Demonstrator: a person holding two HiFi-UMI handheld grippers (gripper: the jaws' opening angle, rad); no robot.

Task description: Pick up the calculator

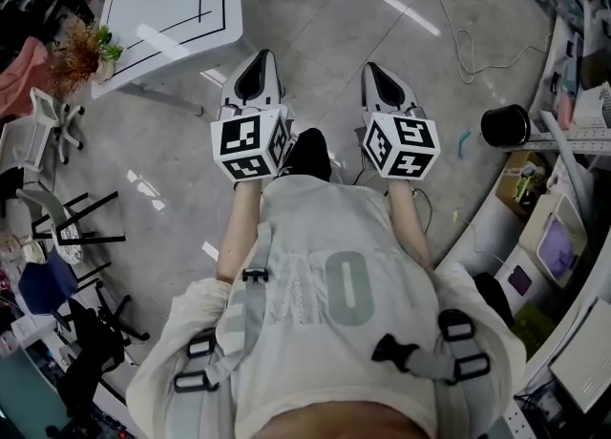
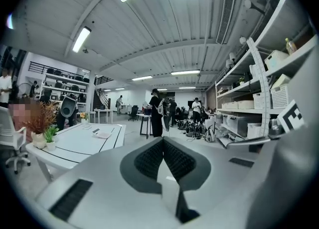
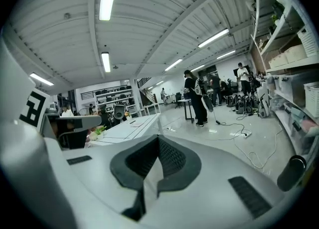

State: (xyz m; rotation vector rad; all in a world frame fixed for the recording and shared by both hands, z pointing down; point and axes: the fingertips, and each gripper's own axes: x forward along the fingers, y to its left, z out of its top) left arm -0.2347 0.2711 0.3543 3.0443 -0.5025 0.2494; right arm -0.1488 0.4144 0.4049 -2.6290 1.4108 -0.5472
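My left gripper (image 1: 259,60) and right gripper (image 1: 375,74) hang shut and empty, well short of the table (image 1: 181,8); if they arrive closed, I'd likely knock the calculator away.

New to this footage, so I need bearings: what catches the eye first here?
The left gripper and right gripper stand out, side by side before the person, jaws together and empty. Beyond them at upper left stands a white table with a potted plant at its corner; a black cylinder sits on the floor at right.
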